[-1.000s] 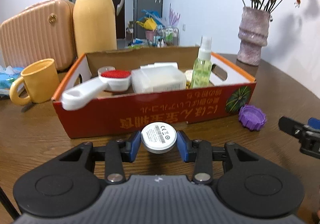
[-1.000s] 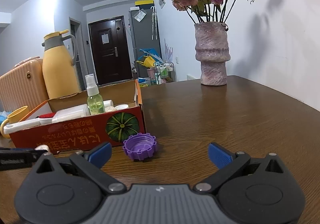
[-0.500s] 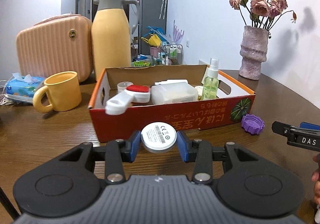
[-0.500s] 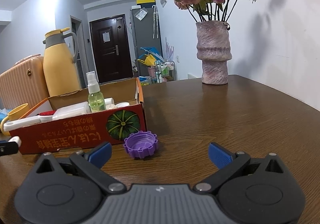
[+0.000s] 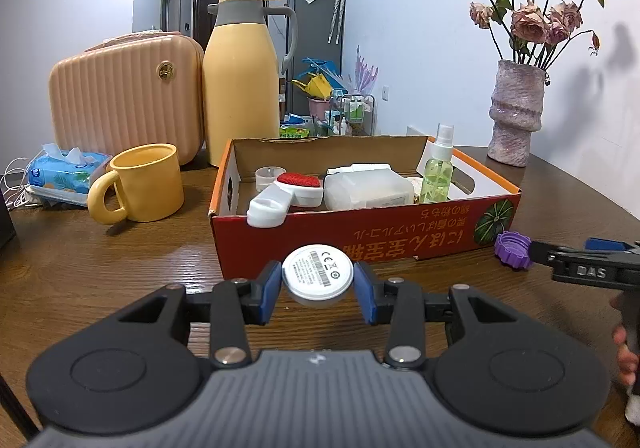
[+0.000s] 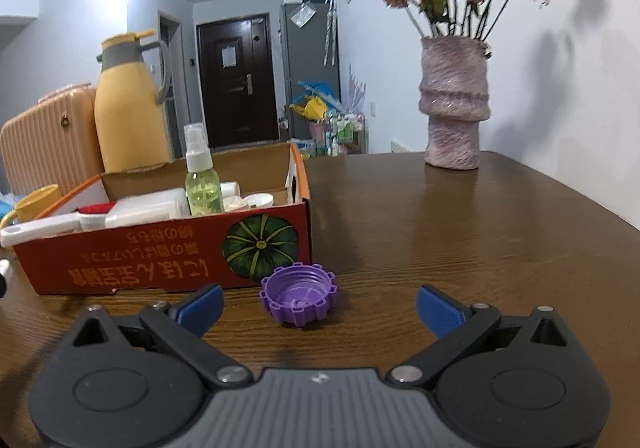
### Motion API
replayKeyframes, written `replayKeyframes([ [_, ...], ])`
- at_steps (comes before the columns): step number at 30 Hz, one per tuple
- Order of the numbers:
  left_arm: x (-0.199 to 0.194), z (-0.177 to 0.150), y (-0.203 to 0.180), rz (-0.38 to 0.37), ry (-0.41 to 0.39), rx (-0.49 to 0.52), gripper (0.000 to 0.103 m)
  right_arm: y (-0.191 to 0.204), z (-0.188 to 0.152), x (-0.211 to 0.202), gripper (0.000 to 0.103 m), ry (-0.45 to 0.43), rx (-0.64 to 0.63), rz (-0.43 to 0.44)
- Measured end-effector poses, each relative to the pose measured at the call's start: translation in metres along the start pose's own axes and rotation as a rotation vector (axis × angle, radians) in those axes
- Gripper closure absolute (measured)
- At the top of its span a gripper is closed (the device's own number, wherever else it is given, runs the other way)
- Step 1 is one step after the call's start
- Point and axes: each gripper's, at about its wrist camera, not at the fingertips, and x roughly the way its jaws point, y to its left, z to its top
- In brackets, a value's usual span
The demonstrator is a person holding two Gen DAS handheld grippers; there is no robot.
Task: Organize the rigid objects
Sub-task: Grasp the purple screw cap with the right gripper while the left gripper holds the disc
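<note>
My left gripper (image 5: 318, 284) is shut on a round white disc (image 5: 318, 274) with a printed label, held in front of the red cardboard box (image 5: 360, 236). The box holds a white brush with a red pad (image 5: 288, 191), a white plastic case (image 5: 366, 189), a green spray bottle (image 5: 438, 171) and a small clear cap (image 5: 270, 173). My right gripper (image 6: 320, 308) is open and low over the table, its fingers either side of a purple screw cap (image 6: 298, 298) just ahead. The cap also shows in the left wrist view (image 5: 512, 250), by the box's right corner (image 6: 296, 248).
A yellow mug (image 5: 140, 183), a tissue pack (image 5: 64, 171), a peach hard case (image 5: 124, 95) and a yellow thermos jug (image 5: 240, 75) stand left and behind the box. A pink vase with dried roses (image 6: 454, 103) stands at the far right of the wooden table (image 6: 460, 232).
My left gripper has pulled back and risen with the disc, so the box looks farther away. My right gripper has moved forward and lower toward the purple cap.
</note>
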Motion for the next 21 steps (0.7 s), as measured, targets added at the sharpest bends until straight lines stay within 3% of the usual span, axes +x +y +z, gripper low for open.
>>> replayKeyframes([
  [18,0.005,-0.001,0.000,0.007,0.014,0.014,0.063,0.010,0.015,0.064,0.028,0.177,-0.016,0.040],
  [20,0.005,-0.001,0.000,0.007,0.014,0.015,0.063,0.010,0.015,0.063,0.040,0.170,-0.016,0.042],
  [21,0.006,-0.001,0.000,0.008,0.014,0.015,0.063,0.009,0.015,0.062,0.051,0.167,-0.015,0.045],
])
